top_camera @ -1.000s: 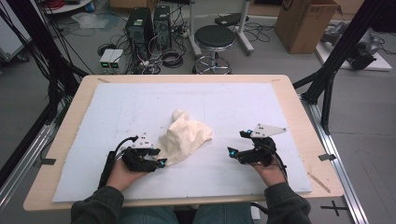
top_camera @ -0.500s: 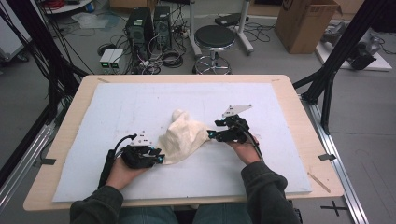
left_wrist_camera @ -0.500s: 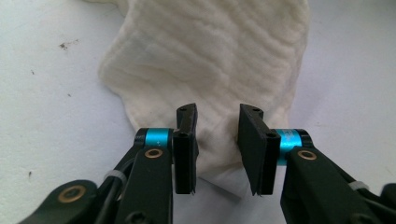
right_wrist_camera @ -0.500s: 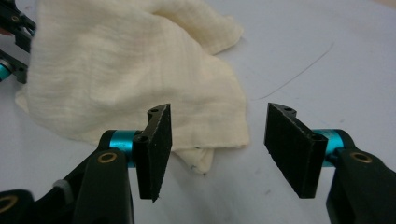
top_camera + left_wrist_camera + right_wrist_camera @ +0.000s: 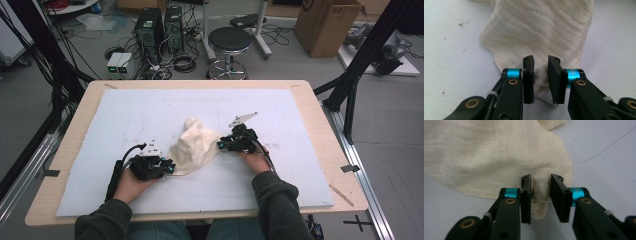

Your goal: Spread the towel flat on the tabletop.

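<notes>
Cloth (image 5: 194,147) unlabelled | left claw (image 5: 540,75) pinching its edge | right claw (image 5: 541,195) pinching its edge

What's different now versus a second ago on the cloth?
The right gripper slid left across the table to the cream cloth; its jaws have just been closing on the cloth's right edge. The left gripper kept its place, its jaws closing on the near-left edge. The cloth stays bunched.

Grey floor w/ stool (image 5: 230,41), PC towers (image 5: 160,25), cardboard box (image 5: 327,22).
</notes>
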Demonstrator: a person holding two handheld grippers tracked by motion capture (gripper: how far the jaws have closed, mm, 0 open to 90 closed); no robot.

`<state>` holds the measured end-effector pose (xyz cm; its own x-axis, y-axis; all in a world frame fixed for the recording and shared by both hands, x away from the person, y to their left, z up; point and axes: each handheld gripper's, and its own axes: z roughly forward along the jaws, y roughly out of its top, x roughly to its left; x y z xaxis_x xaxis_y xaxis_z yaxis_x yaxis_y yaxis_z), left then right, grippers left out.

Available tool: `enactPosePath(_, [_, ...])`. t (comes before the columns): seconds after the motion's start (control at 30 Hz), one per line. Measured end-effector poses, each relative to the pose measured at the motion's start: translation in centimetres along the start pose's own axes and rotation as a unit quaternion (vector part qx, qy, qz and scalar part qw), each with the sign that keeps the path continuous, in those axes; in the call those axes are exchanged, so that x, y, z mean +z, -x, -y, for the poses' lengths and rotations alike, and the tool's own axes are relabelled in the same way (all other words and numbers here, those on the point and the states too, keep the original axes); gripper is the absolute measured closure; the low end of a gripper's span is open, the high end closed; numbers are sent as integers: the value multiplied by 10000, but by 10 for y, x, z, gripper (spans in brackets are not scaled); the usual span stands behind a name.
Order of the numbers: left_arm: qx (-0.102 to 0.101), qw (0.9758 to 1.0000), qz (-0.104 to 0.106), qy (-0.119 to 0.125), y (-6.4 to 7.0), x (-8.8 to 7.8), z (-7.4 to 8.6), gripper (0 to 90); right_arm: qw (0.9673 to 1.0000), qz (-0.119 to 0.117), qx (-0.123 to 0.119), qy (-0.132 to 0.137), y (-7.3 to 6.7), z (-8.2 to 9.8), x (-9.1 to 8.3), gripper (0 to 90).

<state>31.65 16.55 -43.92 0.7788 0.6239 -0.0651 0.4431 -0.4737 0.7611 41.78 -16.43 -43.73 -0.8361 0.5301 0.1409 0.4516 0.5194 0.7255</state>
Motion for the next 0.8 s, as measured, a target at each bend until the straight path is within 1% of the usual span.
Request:
enactPosePath(0.03, [-2, 10000, -4, 4, 0, 0, 0, 759, 10000, -18, -36, 12, 0, 0, 0, 758])
enactPosePath(0.1, [-11, 10000, 22, 13, 0, -1, 0, 781, 10000, -42, -30, 40, 0, 0, -1, 794])
enactPosePath(0.27, [11, 10000, 34, 57, 1, -1, 0, 829, 10000, -71, 5, 29, -2, -1, -8, 803])
enactPosePath(0.3, [14, 10000, 23, 65, 1, -2, 0, 835, 10000, -70, -51, 46, -2, -1, -9, 803])
enactPosePath(0.33, [34, 10000, 17, 87, 1, -2, 0, 839, 9999, -72, -57, 48, -3, -2, -10, 802])
enactPosePath(0.47, [-36, 9997, 14, 226, 0, -6, -1, 847, 9998, -62, -64, 188, -4, -3, -19, 798])
enactPosePath(0.57, [-78, 9994, 6, 326, 1, -8, -2, 848, 9997, -107, -49, 230, -4, -3, -24, 783])
enactPosePath(0.63, [-83, 9994, 34, 326, 1, -8, -2, 849, 9996, -164, -9, 225, -4, -2, -25, 763])
enactPosePath(0.67, [-65, 9995, 20, 320, 1, -8, -2, 850, 9996, -194, -6, 220, -4, -2, -24, 756])
enactPosePath(0.73, [-64, 9995, 19, 306, 1, -8, -2, 850, 9996, -198, 28, 182, -3, -2, -22, 711])
enactPosePath(0.8, [-71, 9995, 12, 320, 0, -9, -2, 851, 9998, -178, 51, 118, -1, -1, -18, 713])
